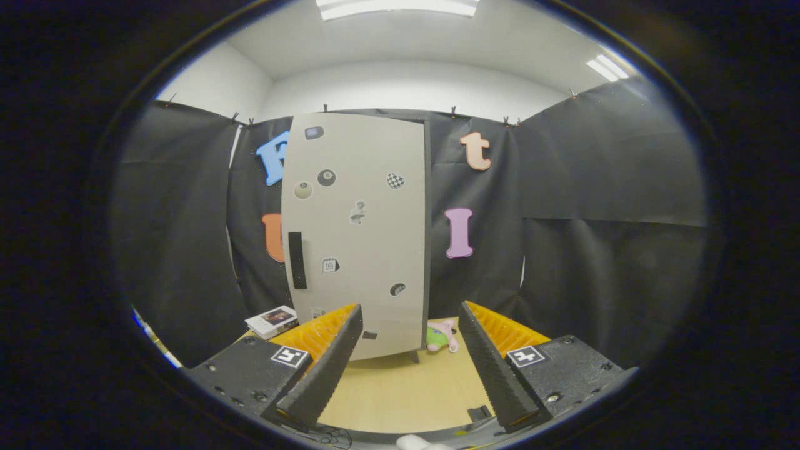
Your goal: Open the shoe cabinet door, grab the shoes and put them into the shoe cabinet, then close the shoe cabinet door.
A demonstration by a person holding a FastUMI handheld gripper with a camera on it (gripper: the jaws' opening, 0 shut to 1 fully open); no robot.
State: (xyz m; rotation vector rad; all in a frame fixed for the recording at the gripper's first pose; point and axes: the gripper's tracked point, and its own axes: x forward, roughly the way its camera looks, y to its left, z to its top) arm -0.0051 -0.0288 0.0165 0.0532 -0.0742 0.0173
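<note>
Your jaws [409, 369] stand wide apart with nothing between them but bare desk [400, 394]. Their inner faces are ribbed, with a sawtooth profile made to bite.

The desk ahead is a smooth, pale wood-look sheet. On it, just beyond your fingers, stands the shoe cabinet [359, 237]: a tall, flat-fronted box with a matte, off-white door [369, 187], slightly rounded at the top corners and dotted with small stickers. The door lies flush and closed. Its dark, narrow vertical handle [297, 260] sits near the edge above your left finger.

At the cabinet's foot by the right finger lies a small, soft pink-and-green thing [442, 337]; you cannot tell from here whether it is a shoe or a toy. A flat box [272, 321] lies left of the cabinet.

A shut door fits two stages: shoes still waiting outside, or shoes already in and the door closed again. If the pink thing is the shoes, they sit outside and the loading remains.
</note>
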